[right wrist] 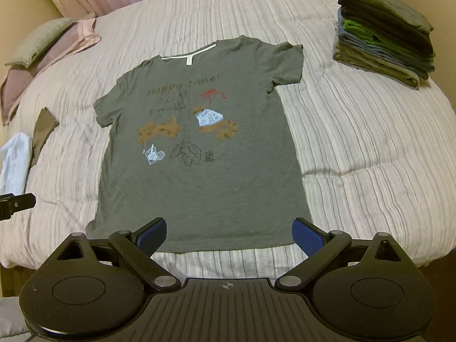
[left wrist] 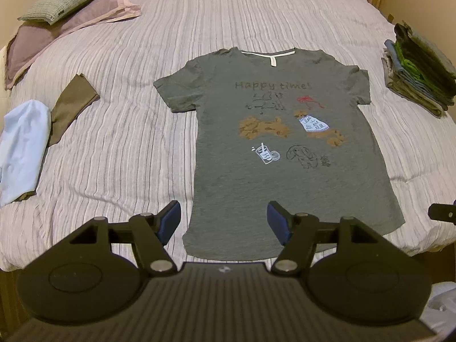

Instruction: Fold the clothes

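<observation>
Grey printed T-shirt [left wrist: 287, 148] lies flat, print up, on striped bedspread [left wrist: 128, 131], hem just ahead of both tools. Left tool [left wrist: 223, 222] wide open, empty. Right tool [right wrist: 229, 236] wide open, empty. Folded clothes stack [right wrist: 384, 37] ahead-right; loose garments [left wrist: 25, 142] ahead-left.

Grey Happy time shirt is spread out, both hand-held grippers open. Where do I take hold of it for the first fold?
Probably the grey T-shirt is best pinched at a side edge: sleeve with the left hand-held gripper, hem corner below it. It lies flat, print up, collar away, so come in low from the bed's near side. The right hand-held gripper hovers open over the hem.
</observation>
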Demonstrator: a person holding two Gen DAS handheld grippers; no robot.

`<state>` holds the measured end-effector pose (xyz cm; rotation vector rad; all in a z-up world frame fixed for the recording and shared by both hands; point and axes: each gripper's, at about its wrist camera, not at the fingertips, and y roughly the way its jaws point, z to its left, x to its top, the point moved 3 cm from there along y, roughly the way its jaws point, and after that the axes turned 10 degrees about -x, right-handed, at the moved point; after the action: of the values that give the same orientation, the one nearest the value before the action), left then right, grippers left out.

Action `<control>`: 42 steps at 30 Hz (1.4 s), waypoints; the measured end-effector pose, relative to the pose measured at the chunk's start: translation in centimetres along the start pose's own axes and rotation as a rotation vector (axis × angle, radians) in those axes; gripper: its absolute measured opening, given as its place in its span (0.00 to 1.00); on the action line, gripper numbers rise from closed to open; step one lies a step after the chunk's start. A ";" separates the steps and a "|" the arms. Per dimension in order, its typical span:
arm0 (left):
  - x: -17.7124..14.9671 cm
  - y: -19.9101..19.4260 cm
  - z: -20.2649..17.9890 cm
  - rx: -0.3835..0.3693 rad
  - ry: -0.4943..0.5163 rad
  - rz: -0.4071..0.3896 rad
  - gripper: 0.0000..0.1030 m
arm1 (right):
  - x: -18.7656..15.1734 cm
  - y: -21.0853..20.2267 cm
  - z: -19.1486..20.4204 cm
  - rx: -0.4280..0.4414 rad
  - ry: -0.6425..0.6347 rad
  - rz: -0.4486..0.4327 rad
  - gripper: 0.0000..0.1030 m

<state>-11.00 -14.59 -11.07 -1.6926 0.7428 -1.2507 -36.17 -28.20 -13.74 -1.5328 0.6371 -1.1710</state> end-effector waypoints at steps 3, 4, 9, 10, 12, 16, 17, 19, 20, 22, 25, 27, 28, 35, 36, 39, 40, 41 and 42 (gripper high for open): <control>0.2 0.3 -0.6 0.002 0.002 0.006 0.62 | 0.2 0.2 -0.3 0.003 -0.005 0.008 0.94; 0.2 0.3 -0.8 0.002 0.001 0.007 0.62 | 0.3 0.3 -0.5 0.004 -0.005 0.010 0.94; 0.5 0.5 -1.4 0.007 -0.005 0.006 0.62 | 0.9 0.6 -1.2 0.011 -0.009 0.013 0.94; 0.6 0.6 -1.6 0.008 -0.008 0.006 0.62 | 1.0 0.7 -1.3 0.011 -0.011 0.014 0.94; 0.6 0.6 -1.7 0.010 -0.013 0.007 0.63 | 1.3 0.8 -1.4 0.011 -0.016 0.016 0.94; 0.7 0.7 -2.0 0.017 -0.026 0.007 0.64 | 1.9 1.1 -1.4 0.011 -0.033 0.015 0.94; 0.7 0.7 -2.0 0.020 -0.031 0.007 0.64 | 2.1 1.1 -1.3 0.013 -0.041 0.012 0.94; 0.7 0.7 -1.9 0.027 -0.041 0.005 0.64 | 2.5 1.2 -1.2 0.015 -0.059 0.006 0.94; 0.8 0.7 -1.9 0.030 -0.048 0.005 0.64 | 2.6 1.3 -1.1 0.015 -0.067 0.004 0.94; 0.8 0.7 -1.8 0.039 -0.062 0.005 0.64 | 3.0 1.4 -1.0 0.016 -0.084 0.000 0.94; 1.0 0.9 -1.9 0.048 -0.078 0.008 0.64 | 3.4 1.6 -1.1 0.018 -0.104 -0.002 0.94; 1.1 1.1 -2.1 0.051 -0.084 0.012 0.64 | 3.7 1.9 -1.2 0.019 -0.115 0.003 0.94; 1.1 1.3 -2.2 0.053 -0.087 0.013 0.64 | 3.9 2.1 -1.3 0.020 -0.120 0.005 0.94; 1.0 2.4 -2.6 0.060 -0.116 0.025 0.64 | 4.8 3.6 -1.8 0.025 -0.154 0.030 0.94; 1.0 2.6 -2.5 0.059 -0.124 0.022 0.64 | 4.9 3.9 -1.8 0.024 -0.155 0.037 0.94; 0.9 3.3 -1.5 0.053 -0.168 0.006 0.63 | 5.1 5.3 -2.1 0.014 -0.146 0.060 0.94; 0.9 3.5 -0.9 0.049 -0.190 0.000 0.62 | 5.4 5.9 -2.3 0.008 -0.138 0.066 0.94; 0.8 3.8 -0.2 0.045 -0.214 -0.006 0.61 | 5.6 6.5 -2.4 0.003 -0.129 0.071 0.94; 0.7 4.1 0.5 0.040 -0.239 -0.012 0.60 | 5.8 7.1 -2.5 -0.003 -0.121 0.077 0.94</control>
<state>-10.14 -16.85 -14.50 -1.7768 0.5613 -1.0410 -35.05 -36.40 -18.45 -1.5552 0.6117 -1.0124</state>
